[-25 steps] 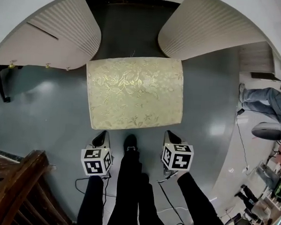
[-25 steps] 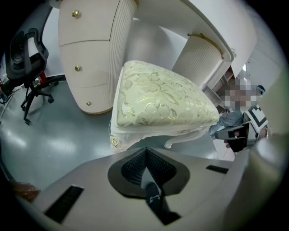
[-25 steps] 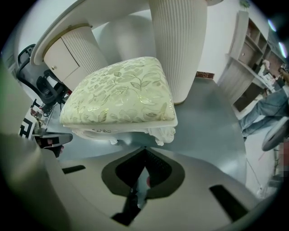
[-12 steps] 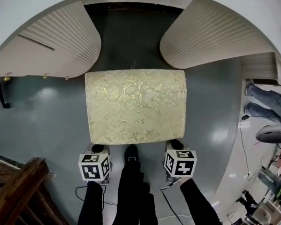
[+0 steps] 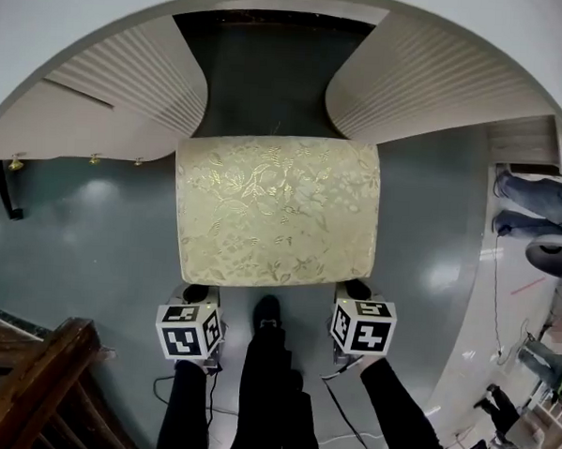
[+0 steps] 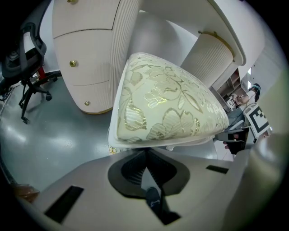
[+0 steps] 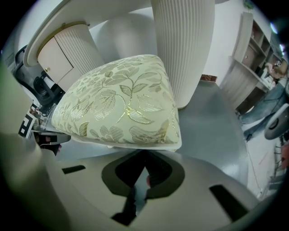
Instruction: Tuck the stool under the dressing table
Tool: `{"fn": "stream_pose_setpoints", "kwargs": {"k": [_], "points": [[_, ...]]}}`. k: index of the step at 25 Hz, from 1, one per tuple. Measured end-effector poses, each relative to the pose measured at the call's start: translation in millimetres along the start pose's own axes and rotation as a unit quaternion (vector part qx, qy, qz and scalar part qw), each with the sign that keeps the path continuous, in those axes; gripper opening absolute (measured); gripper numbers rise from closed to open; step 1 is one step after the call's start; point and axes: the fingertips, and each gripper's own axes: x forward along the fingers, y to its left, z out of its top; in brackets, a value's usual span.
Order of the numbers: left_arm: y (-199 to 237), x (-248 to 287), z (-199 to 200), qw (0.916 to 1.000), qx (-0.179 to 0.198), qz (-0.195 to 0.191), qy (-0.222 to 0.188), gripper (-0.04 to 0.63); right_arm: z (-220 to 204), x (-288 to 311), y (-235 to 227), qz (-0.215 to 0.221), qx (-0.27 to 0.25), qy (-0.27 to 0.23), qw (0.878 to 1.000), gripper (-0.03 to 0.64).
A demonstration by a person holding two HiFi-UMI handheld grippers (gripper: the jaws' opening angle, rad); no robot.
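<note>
The left gripper (image 5: 196, 293) and right gripper (image 5: 356, 289), each with its jaws pressed together, sit at the near corners of the cushioned stool (image 5: 275, 209) (equally close), which stands straight ahead at the mouth of the dressing table (image 5: 139, 71) kneehole.

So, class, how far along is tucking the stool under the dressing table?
Done: the left gripper and right gripper, jaws together, meet the stool's near edge. In hand: its far edge reaches the dressing table's opening. Left: sliding the seat under.

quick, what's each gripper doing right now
left gripper: closed, empty, tips at the cream floral cushioned stool.
right gripper: closed, empty, tips at the same stool.
</note>
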Motion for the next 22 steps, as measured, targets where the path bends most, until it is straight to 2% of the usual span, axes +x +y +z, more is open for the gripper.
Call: {"fn": "stream_pose_setpoints", "kwargs": {"k": [3, 22], "points": [[3.6, 10.2, 23.0, 1.0, -0.001, -0.002, -0.004, 0.008, 20.6, 10.4, 0.7, 0.0, -0.001, -0.005, 1.0, 0.005], [-5.8, 8.0, 20.5, 0.9992, 0.013, -0.017, -0.034, 0.008, 33.8, 8.6, -7.7, -0.023, -0.027, -0.047, 0.998, 0.005]]}}
